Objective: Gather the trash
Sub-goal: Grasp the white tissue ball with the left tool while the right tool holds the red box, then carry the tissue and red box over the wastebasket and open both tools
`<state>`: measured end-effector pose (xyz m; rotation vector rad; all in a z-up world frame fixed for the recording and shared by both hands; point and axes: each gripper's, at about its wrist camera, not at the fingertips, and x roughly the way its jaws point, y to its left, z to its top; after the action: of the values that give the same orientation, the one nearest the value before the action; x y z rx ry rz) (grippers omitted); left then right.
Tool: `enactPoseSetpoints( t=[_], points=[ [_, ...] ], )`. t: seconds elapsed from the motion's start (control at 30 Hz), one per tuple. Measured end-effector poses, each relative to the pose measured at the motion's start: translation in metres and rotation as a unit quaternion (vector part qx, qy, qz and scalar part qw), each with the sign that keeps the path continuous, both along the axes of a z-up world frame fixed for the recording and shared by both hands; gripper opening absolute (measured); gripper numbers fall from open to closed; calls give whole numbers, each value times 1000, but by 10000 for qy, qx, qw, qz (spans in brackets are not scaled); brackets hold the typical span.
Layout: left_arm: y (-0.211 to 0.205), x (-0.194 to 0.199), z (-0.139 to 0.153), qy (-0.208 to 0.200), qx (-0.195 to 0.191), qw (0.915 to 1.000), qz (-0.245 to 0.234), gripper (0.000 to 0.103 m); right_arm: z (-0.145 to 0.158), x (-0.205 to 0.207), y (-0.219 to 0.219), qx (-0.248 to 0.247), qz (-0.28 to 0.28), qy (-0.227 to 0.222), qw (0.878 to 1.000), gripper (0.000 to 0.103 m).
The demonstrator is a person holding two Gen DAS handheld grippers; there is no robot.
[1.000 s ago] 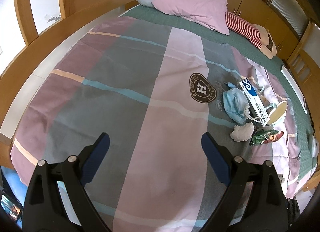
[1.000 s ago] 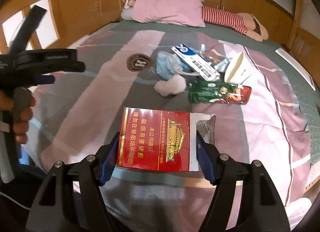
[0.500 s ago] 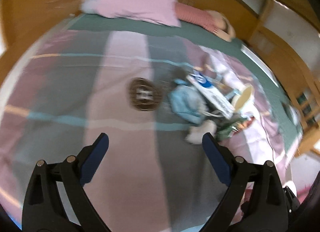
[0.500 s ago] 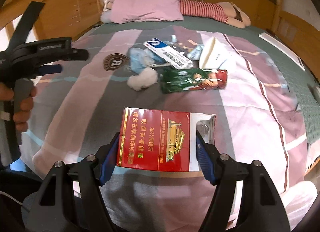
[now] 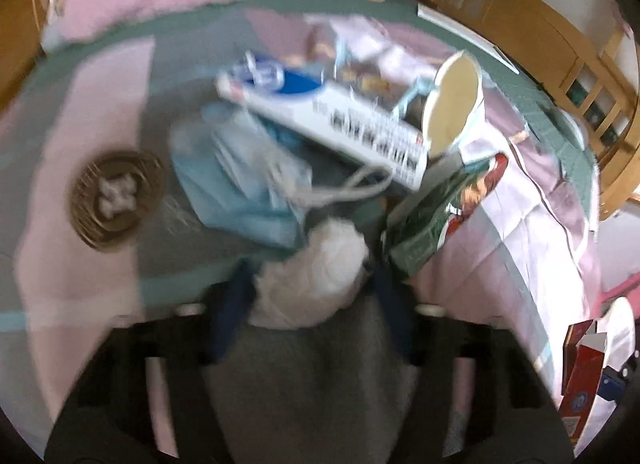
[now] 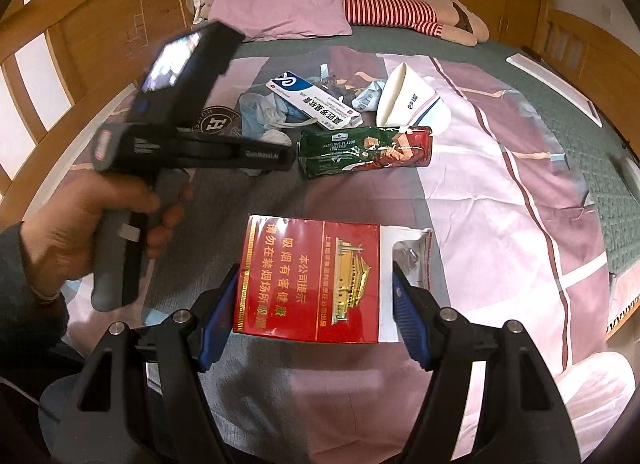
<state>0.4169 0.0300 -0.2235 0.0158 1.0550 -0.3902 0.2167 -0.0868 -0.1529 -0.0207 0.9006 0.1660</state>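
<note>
A white crumpled tissue wad lies on the quilt between the blue pads of my left gripper, whose jaws are closing and touch it on both sides; the view is blurred. Around it lie a blue face mask, a white and blue medicine box, a paper cup on its side and a green wafer packet. My right gripper is shut on a red cigarette pack, held above the quilt. From the right wrist view, the left gripper points at the pile and hides the tissue.
A pink pillow and a striped stuffed doll lie at the bed's far end. Wooden bed boards run along the left. A round brown badge is printed on the quilt left of the pile.
My left gripper swept right and down to the trash pile, and its wide jaws narrowed around the tissue wad. The right gripper kept hold of the red pack and barely moved.
</note>
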Motion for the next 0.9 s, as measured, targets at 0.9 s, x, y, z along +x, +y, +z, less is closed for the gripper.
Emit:
enactPoseSetpoints(
  t=[0.9],
  points=[
    [108,-120,105,-1316,-950,9787,1260,19,99,-64,1,594,306,-1099,9917,70]
  ],
)
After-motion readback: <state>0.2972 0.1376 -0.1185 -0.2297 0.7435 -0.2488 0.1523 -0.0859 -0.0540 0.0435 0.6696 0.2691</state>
